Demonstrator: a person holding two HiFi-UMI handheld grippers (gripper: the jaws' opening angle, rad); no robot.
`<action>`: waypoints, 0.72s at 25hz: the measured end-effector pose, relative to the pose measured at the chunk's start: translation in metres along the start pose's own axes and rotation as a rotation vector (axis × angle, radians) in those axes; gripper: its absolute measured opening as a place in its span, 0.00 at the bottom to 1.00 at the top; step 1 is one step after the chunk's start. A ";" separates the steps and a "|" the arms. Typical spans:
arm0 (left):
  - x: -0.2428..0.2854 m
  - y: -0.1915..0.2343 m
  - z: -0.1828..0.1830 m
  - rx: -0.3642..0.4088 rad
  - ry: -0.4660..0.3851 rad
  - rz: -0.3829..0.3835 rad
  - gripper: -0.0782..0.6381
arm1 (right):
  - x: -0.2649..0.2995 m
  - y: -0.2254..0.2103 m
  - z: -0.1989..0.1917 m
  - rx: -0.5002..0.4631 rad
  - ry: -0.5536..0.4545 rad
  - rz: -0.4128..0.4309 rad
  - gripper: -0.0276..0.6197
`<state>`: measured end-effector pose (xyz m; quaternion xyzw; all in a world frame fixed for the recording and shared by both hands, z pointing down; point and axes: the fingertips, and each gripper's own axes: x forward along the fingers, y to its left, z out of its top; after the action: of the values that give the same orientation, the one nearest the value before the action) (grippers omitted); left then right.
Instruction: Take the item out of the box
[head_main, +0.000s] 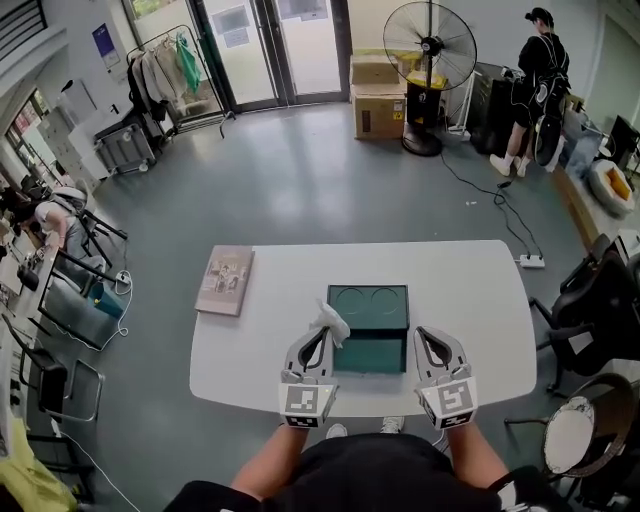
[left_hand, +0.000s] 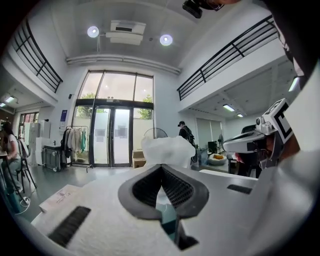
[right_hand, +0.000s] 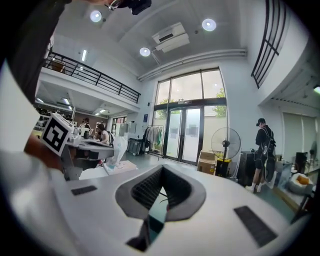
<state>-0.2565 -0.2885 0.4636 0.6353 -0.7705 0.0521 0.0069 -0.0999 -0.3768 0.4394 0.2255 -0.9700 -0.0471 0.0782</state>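
A dark green box (head_main: 369, 328) lies open on the white table (head_main: 250, 345), its tray with two round hollows at the far side. My left gripper (head_main: 322, 334) is at the box's left edge, shut on a white crumpled item (head_main: 331, 322) that it holds just above the box; that item (left_hand: 169, 149) also sticks out past the jaw tips in the left gripper view. My right gripper (head_main: 425, 336) sits to the right of the box, shut with nothing between its jaws. In the right gripper view the white item (right_hand: 113, 152) hangs from the other gripper.
A flat beige lid or booklet (head_main: 225, 280) lies on the table's left part. A standing fan (head_main: 430, 70) and cardboard boxes (head_main: 379, 98) stand far back. A person (head_main: 535, 85) stands at the back right. Chairs (head_main: 590, 300) flank the table's right side.
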 end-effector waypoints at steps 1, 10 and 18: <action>-0.002 0.000 0.002 -0.003 -0.004 0.001 0.12 | -0.001 0.001 0.003 0.005 -0.006 -0.003 0.05; -0.009 0.005 0.007 0.005 -0.025 -0.001 0.12 | 0.001 0.001 0.011 0.003 -0.025 -0.034 0.05; -0.011 0.004 0.008 0.004 -0.042 -0.012 0.12 | 0.002 0.008 0.013 0.007 -0.041 -0.040 0.05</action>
<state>-0.2581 -0.2780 0.4550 0.6410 -0.7664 0.0400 -0.0103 -0.1073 -0.3700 0.4283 0.2442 -0.9668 -0.0501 0.0566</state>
